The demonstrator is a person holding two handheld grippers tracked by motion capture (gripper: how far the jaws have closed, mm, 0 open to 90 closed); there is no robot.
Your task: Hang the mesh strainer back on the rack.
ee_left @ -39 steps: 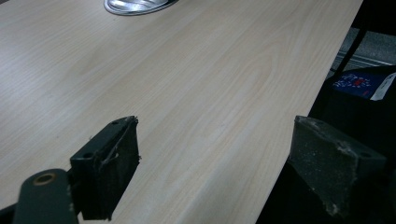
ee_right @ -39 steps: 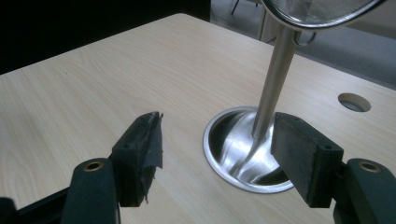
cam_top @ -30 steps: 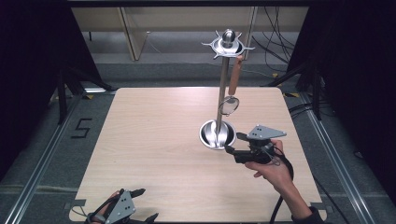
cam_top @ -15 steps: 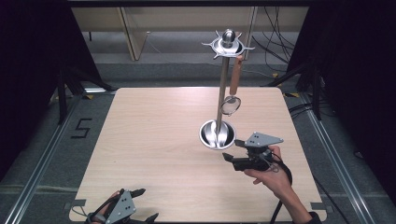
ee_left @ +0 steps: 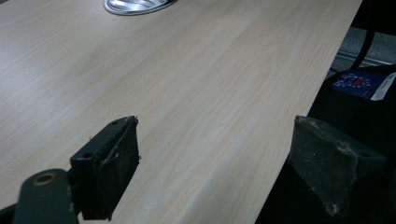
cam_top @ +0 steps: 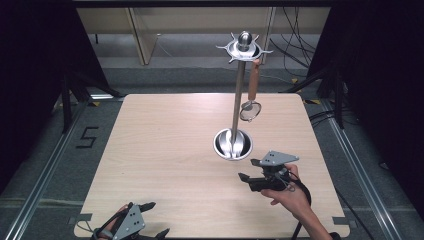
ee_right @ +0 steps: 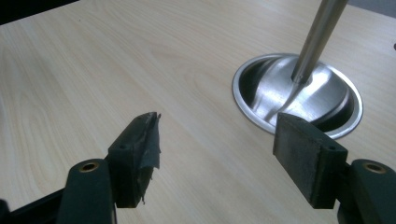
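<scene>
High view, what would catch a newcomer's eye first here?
The tall metal stand rising from its shiny round base right of the table's middle, with a wooden-handled strainer hanging from the crown at its top. Next, the right gripper, jaws open and empty, just in front of that base, and the left gripper, also open, low at the near edge of the pale wooden table.

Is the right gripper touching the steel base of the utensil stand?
Apart. In the right gripper view, bare table lies between the open right gripper and the stand base.
</scene>
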